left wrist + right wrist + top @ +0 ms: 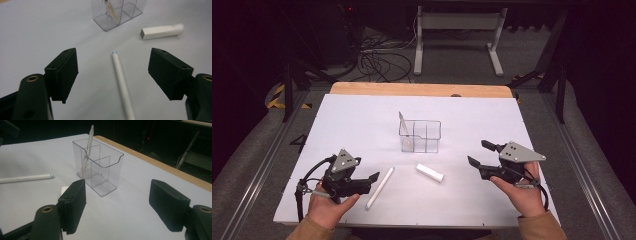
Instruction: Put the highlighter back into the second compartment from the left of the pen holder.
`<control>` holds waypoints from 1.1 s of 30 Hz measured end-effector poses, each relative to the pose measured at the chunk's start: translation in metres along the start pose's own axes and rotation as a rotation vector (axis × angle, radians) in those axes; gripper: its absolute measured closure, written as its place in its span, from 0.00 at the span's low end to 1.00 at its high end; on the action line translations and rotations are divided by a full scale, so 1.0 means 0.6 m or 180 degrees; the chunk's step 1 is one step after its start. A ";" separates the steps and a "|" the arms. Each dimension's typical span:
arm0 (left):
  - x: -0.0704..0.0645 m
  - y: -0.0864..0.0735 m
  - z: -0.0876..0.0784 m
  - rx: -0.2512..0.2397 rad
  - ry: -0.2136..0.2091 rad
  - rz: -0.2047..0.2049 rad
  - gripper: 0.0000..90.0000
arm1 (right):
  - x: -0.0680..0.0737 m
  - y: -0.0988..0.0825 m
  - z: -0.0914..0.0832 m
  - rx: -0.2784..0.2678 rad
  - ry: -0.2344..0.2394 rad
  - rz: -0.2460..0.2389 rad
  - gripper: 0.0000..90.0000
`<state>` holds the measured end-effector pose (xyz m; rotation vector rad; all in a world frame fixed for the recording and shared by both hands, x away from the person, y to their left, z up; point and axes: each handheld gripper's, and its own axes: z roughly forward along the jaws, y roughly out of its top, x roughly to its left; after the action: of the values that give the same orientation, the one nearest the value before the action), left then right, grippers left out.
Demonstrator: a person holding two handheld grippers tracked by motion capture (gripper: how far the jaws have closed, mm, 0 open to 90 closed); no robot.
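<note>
We judge 1 pen already stands in the clear holder; 2 items remain on the table: a long white pen between our open left gripper's jaws, untouched, and a short white tube. Right gripper open, empty

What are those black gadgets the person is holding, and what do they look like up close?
They are two hand-held grippers. The left gripper and the right gripper are both black, each with two blocky, wedge-shaped jaws carrying flat pads and brass-coloured rivets at the joints. Each has a grey three-cornered plate with small dark dots on top, and a black cable trails from it. The person wears tan sleeves.
</note>
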<state>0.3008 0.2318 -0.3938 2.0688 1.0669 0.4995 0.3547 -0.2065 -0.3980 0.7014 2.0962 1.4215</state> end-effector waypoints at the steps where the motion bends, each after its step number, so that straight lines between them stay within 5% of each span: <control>1: 0.000 0.001 0.003 0.0051 -0.0009 -0.0016 0.30 | 0.000 0.000 0.000 0.0001 0.0000 0.0001 0.34; 13: 0.001 0.011 0.030 0.0428 -0.0048 -0.0117 0.31 | 0.001 -0.003 0.003 0.0031 0.0000 -0.0013 0.34; 33: -0.015 0.028 0.072 0.1009 -0.0106 0.0022 0.38 | 0.003 -0.004 0.002 0.0065 -0.0015 -0.0038 0.33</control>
<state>0.3311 0.1991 -0.4090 2.3468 1.1807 0.3128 0.3539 -0.2049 -0.4007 0.6985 2.1107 1.3923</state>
